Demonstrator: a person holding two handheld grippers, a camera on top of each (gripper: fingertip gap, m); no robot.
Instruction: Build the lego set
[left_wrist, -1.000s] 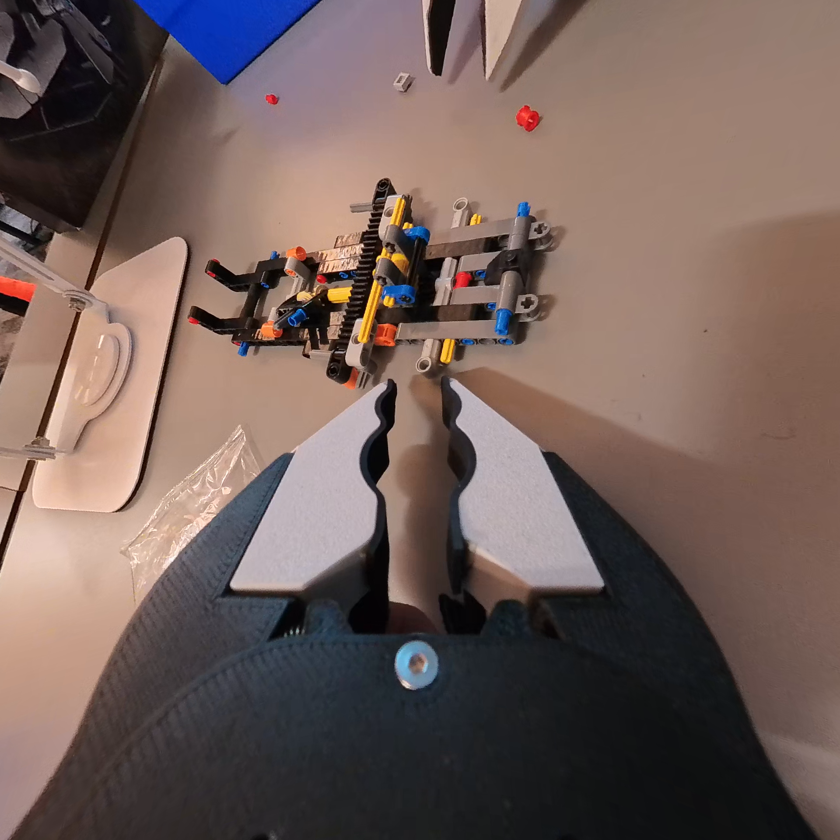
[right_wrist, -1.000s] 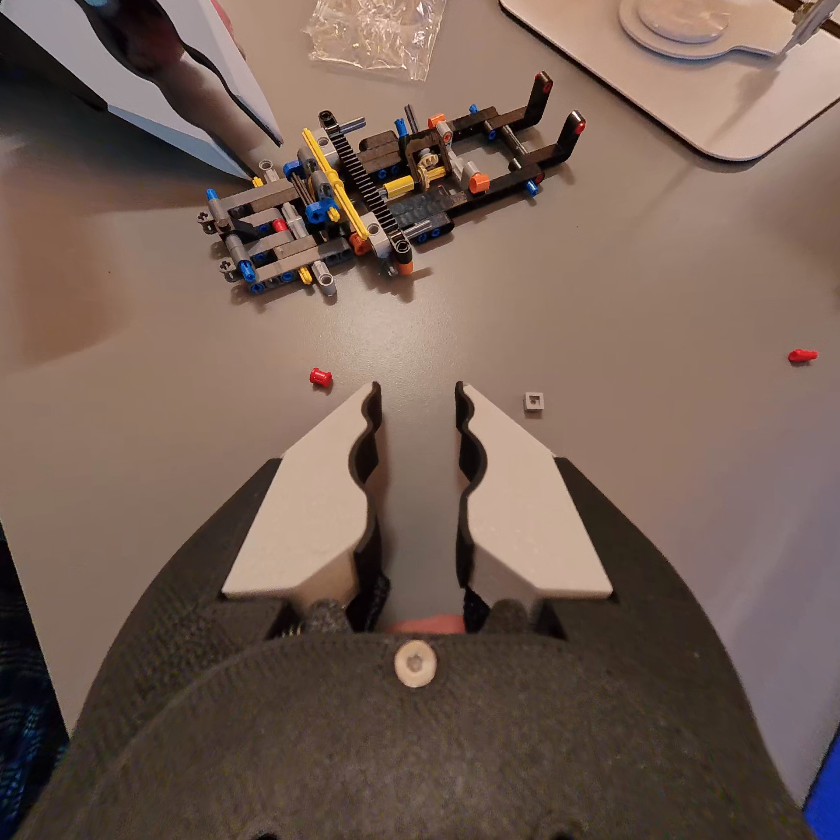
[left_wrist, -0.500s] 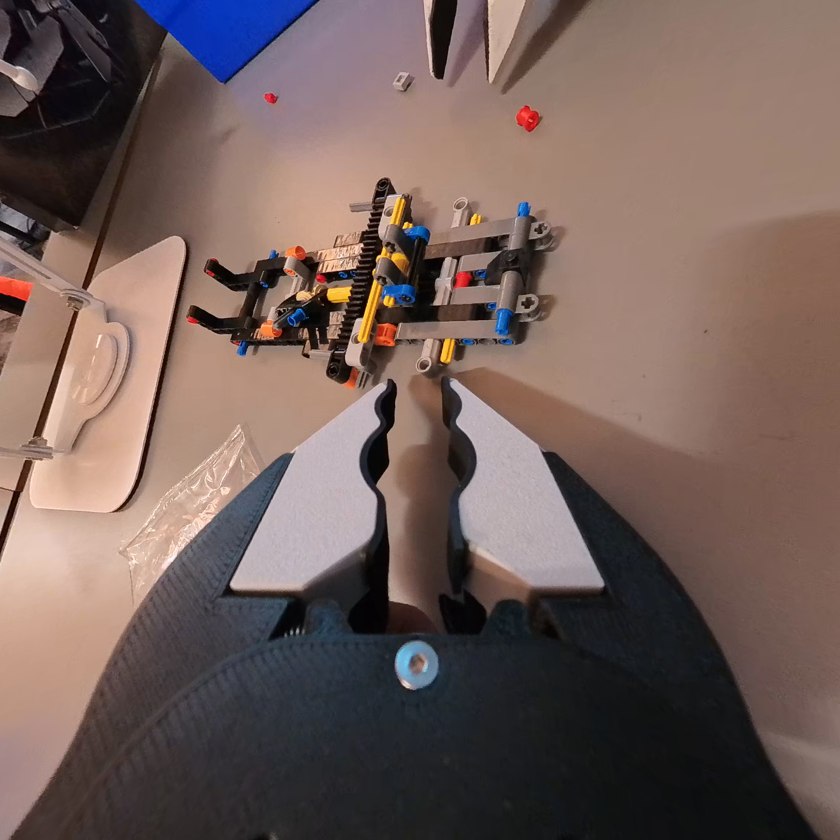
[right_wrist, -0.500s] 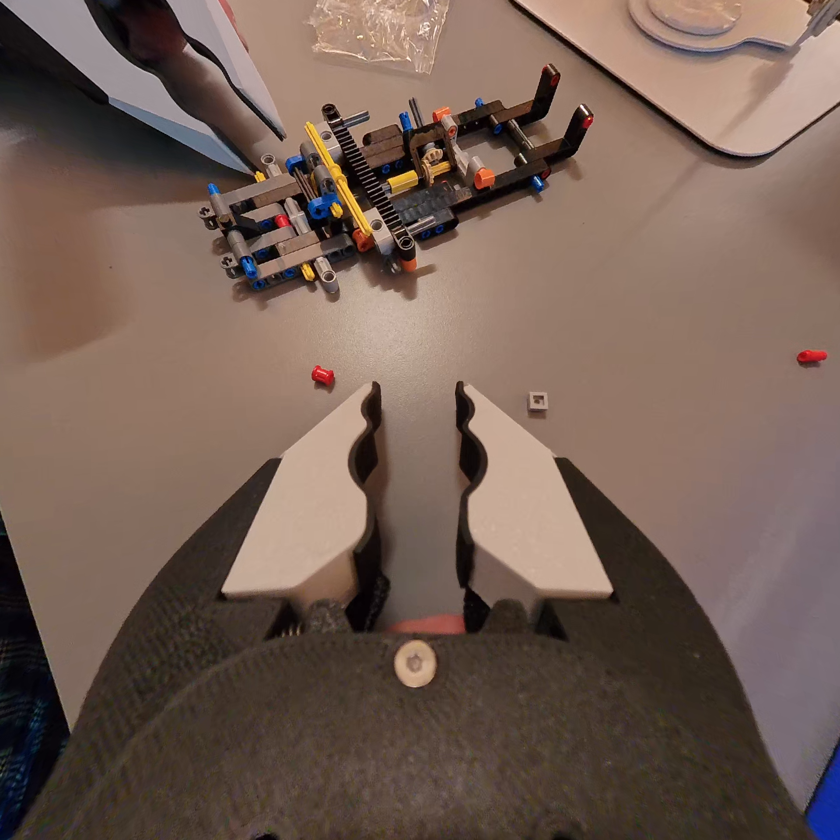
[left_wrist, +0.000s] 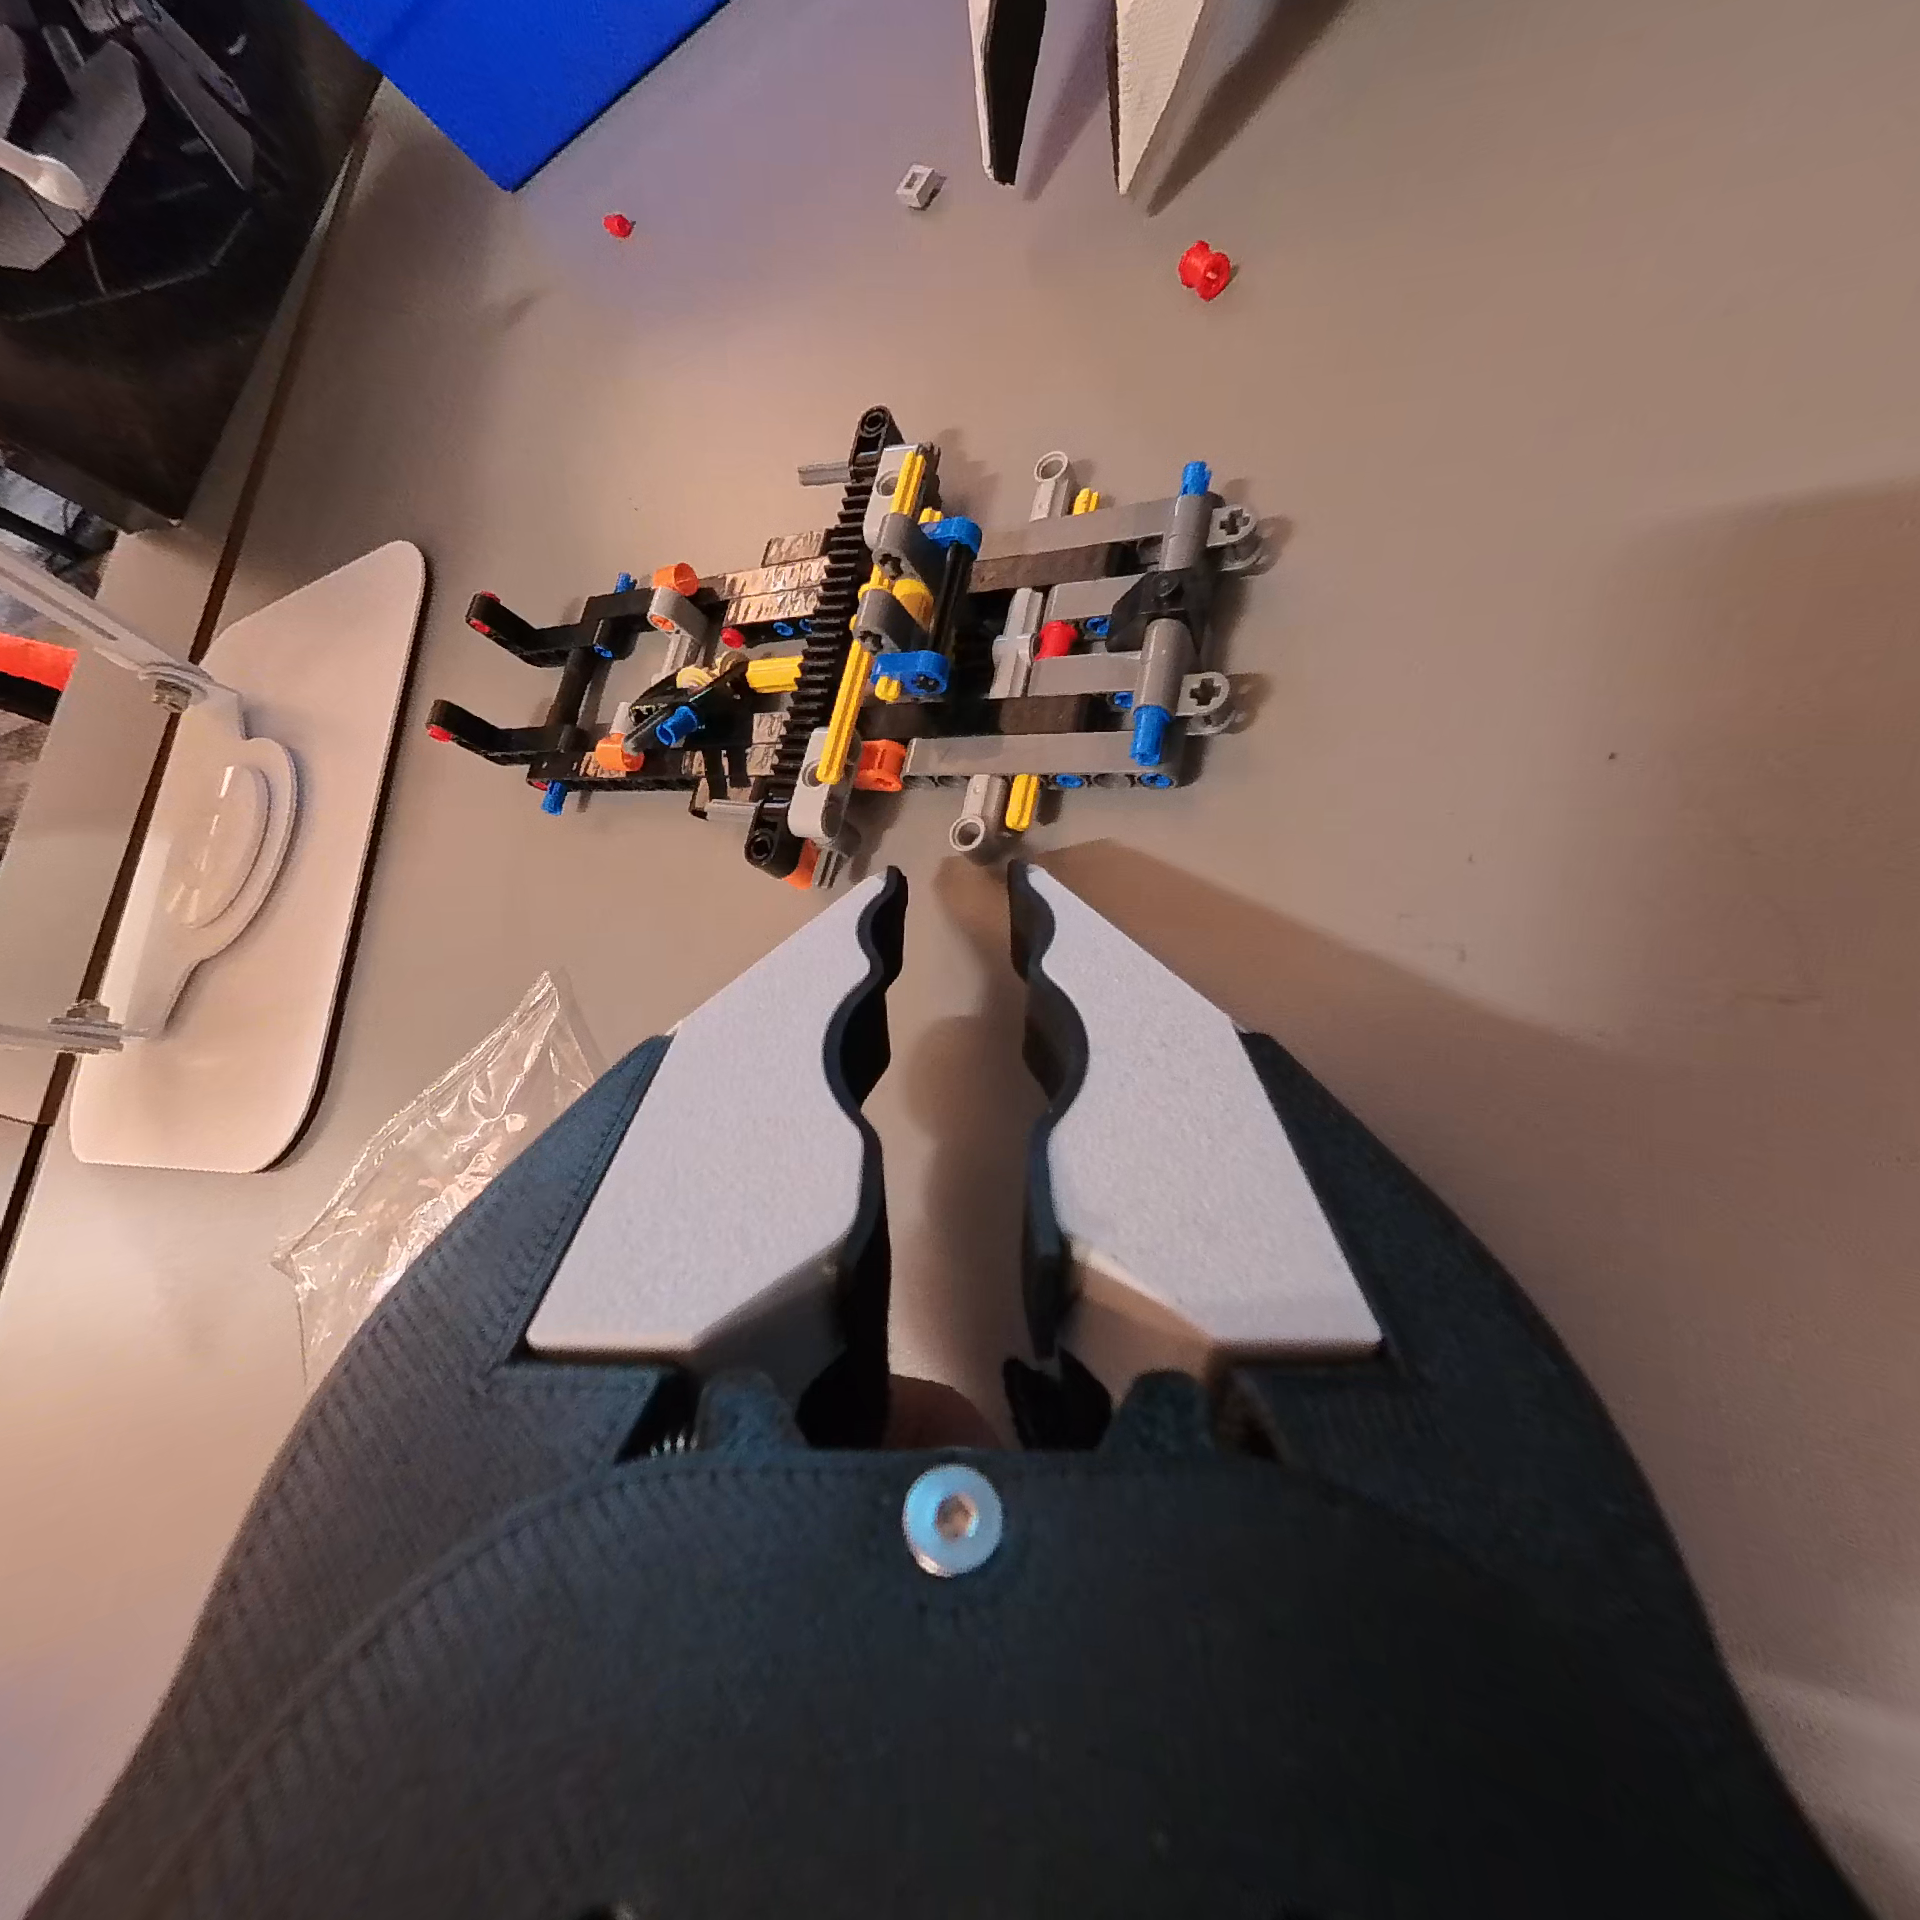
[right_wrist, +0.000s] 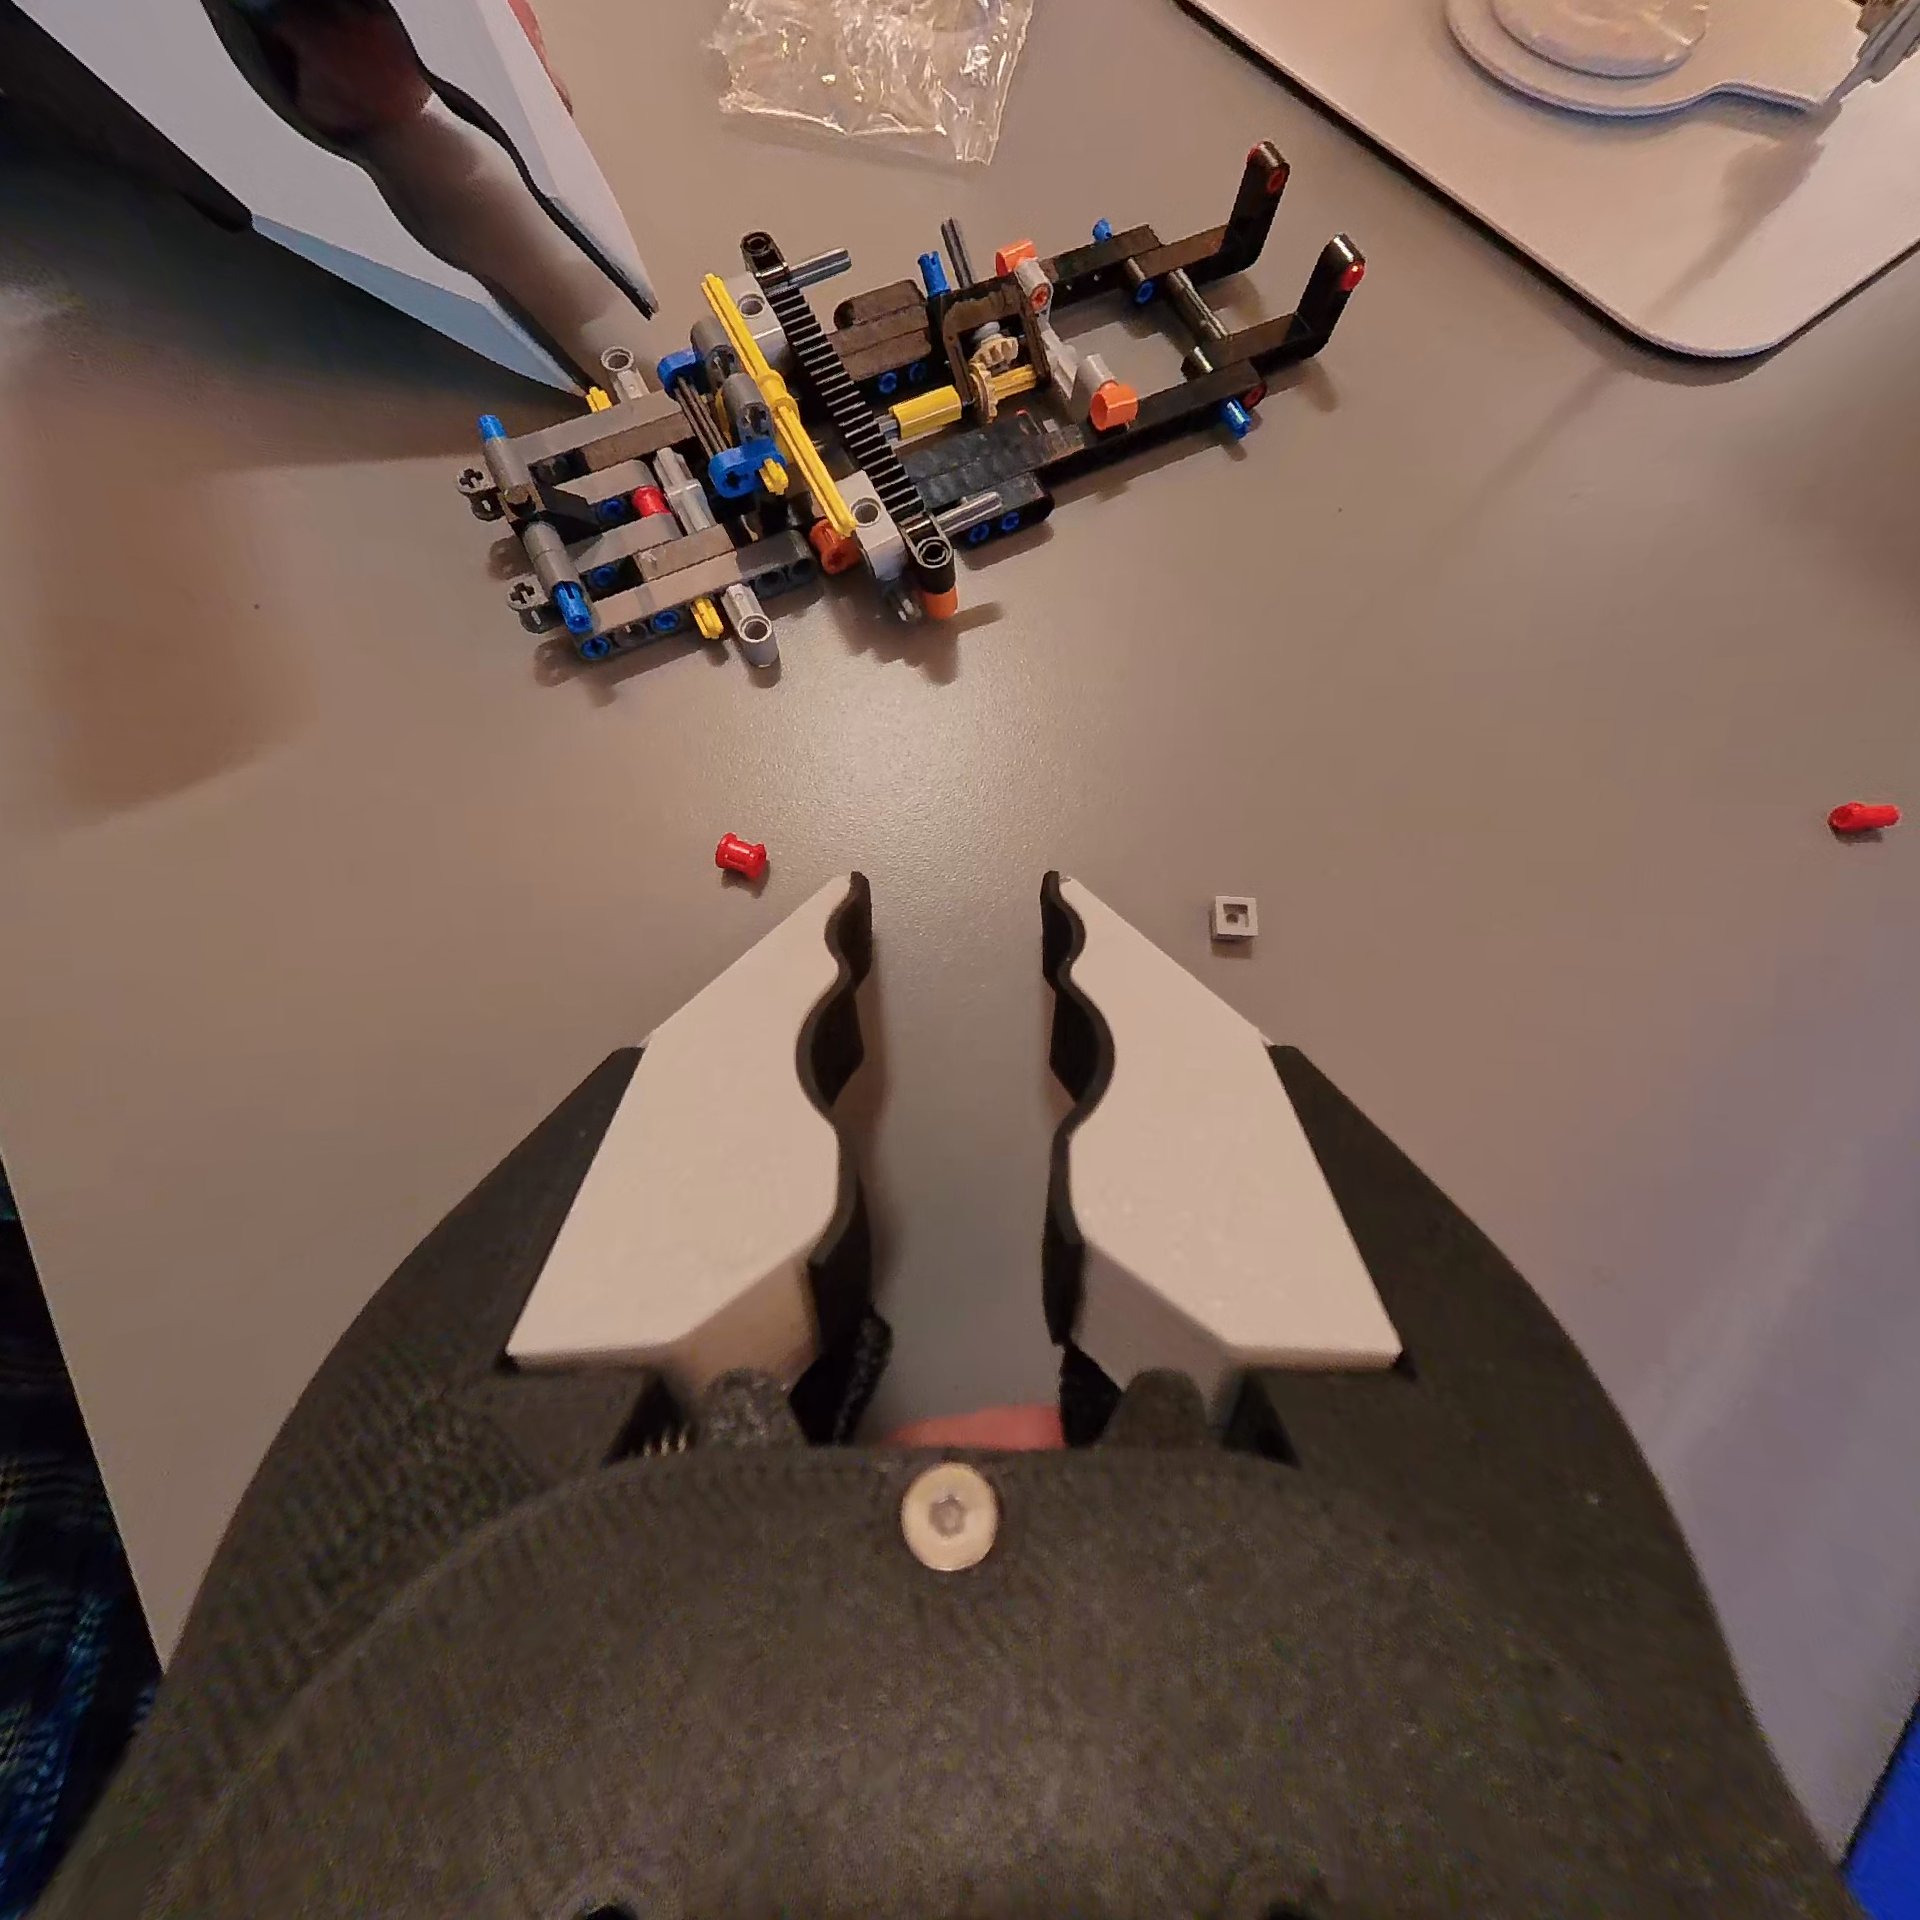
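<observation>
A partly built lego chassis of black, grey, yellow and blue beams lies flat on the grey table; it also shows in the right wrist view. My left gripper is open and empty, its tips just short of the chassis's near side. My right gripper is open and empty, well short of the chassis. A red bush lies just left of its left fingertip. A small grey square piece lies right of its right fingertip. A red pin lies far right.
A clear plastic bag lies beside my left gripper and shows beyond the chassis in the right wrist view. A white board with a clear stand sits at the table's edge. A blue sheet lies far off.
My right gripper has drifted slightly back from the chassis. My left gripper has hardly moved. Both stay open.
</observation>
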